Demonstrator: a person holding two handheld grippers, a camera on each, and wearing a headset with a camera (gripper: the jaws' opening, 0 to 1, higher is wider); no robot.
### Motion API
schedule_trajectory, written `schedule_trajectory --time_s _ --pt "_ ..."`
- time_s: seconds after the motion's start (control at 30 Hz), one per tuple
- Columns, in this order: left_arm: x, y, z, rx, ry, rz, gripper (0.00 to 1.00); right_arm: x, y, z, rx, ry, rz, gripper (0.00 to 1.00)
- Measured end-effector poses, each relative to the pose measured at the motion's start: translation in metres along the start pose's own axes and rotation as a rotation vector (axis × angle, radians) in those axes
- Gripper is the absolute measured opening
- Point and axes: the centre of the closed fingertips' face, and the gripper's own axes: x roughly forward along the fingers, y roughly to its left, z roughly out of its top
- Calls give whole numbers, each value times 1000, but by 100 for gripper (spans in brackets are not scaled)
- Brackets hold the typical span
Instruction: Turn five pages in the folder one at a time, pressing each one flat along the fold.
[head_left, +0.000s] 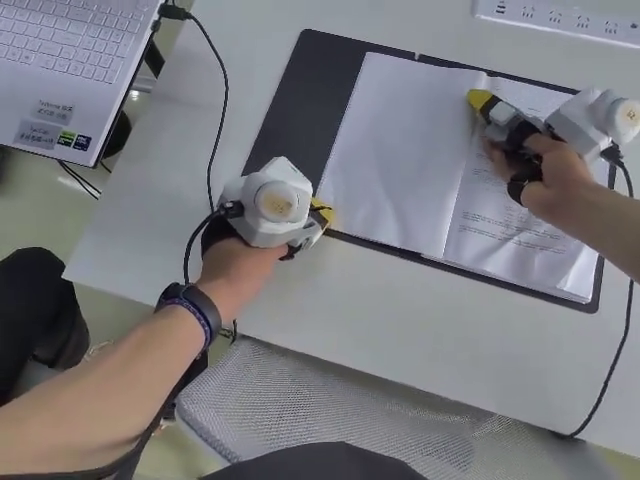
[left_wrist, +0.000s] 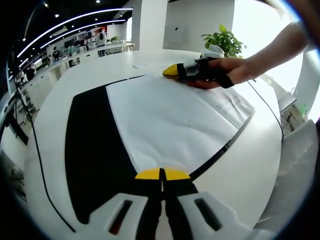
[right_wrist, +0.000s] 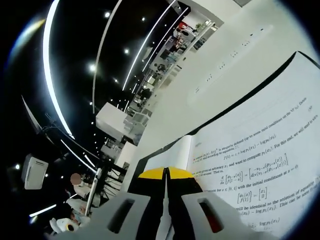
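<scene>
Folder (head_left: 290, 110) lies open on white table (head_left: 400, 330); both grippers are at it, each with jaws pressed together.

The black folder lies slantwise in the middle of the table. A blank page (head_left: 400, 150) lies over its left half, leaving a strip of black cover bare at far left, and a printed page (head_left: 510, 225) lies on its right half. The left gripper (head_left: 322, 214) is at the folder's near edge, its yellow tips closed just beside the near corner of the blank page, with nothing visible between them. The right gripper (head_left: 482, 102) is at the far end of the fold, its tips closed over the top of the printed page; contact with the paper cannot be told. A laptop (head_left: 60, 60) sits far left with a cable (head_left: 218, 90) trailing from it, and a power strip (head_left: 560, 20) lies along the far edge.
</scene>
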Motion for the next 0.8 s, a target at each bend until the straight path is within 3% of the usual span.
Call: schedule_trajectory --time_s 0.23,0.3,0.43,0.63,0.8 --pt "0 0 0 2 -2 -1 0 -21 17 -24 -37 50 18 0" --pt "0 0 -1 2 -2 -1 0 -19 15 -21 -60 69 23 0" --pt "0 -1 -1 10 -2 -3 0 -34 29 -36 -67 89 30 0" --pt "-2 -2 0 9 -2 -1 0 -45 22 -48 -88 123 43 0" --pt "-3 -3 0 9 -2 -2 0 -59 31 -61 -95 143 60 0"
